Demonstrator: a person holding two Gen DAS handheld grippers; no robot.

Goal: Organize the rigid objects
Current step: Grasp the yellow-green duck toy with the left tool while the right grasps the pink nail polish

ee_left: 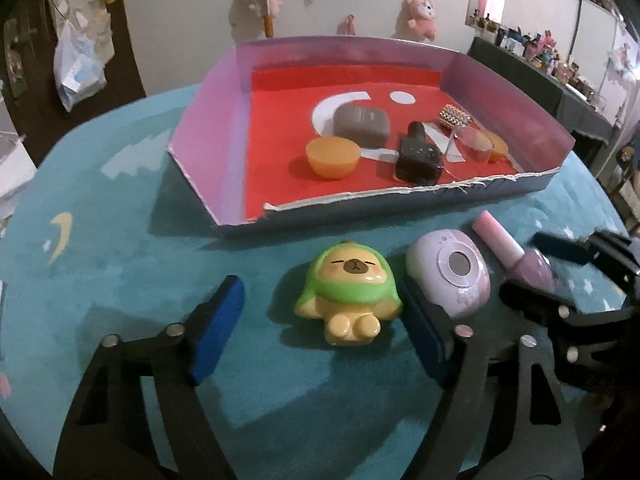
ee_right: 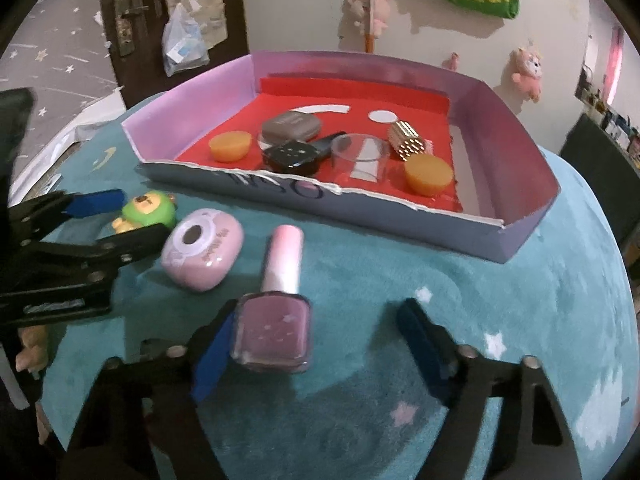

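Observation:
A yellow bear toy in a green hood lies on the teal mat between the blue pads of my left gripper. The left pad stands clear of it, so the gripper is open. A pink nail polish bottle lies between the pads of my right gripper. Its left pad is against the glass and the right pad is well off, so this gripper is open too. A lilac compact case rests between the toy and the bottle. Behind them stands a purple box with red lining.
Inside the box lie two orange cups, a grey case, a black bottle, a clear cup and a studded gold cylinder. The round mat drops off at its edge. Plush toys hang on the wall behind.

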